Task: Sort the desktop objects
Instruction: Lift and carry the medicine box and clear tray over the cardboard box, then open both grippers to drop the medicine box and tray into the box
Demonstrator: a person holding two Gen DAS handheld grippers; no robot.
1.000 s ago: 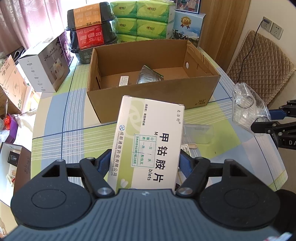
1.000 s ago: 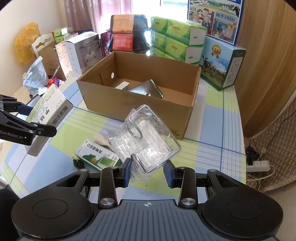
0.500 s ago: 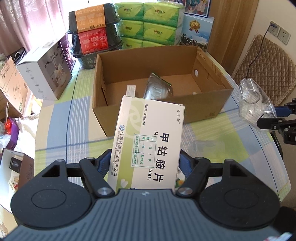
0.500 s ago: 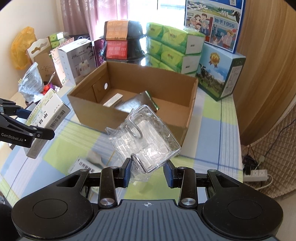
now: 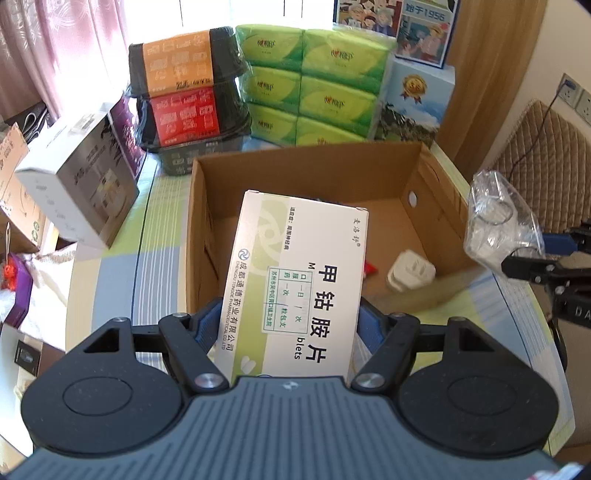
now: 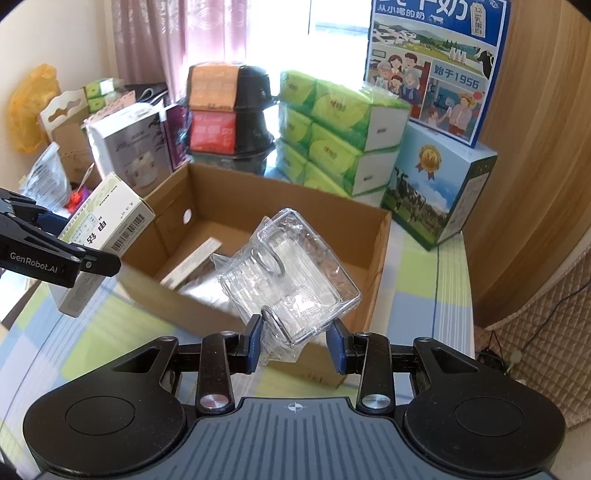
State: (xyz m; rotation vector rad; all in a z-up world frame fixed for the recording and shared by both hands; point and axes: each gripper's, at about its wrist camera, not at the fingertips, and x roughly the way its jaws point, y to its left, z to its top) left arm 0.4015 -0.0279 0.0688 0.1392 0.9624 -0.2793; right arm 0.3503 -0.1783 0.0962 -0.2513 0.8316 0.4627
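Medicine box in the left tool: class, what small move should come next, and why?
Probably lower the medicine box a little further into the cardboard box, then open the left tool. It is gripped and appears to hang over the open box, where a white plug already lies.

Daylight pours in through the window (image 6: 334, 22) ahead of me, with pink curtains (image 6: 177, 40) hanging to its left. A wood-panelled wall (image 6: 535, 122) runs down my right, and a cream wall (image 5: 565, 48) there carries white sockets (image 5: 576, 98). Below them stands a tan quilted chair (image 5: 543, 162).
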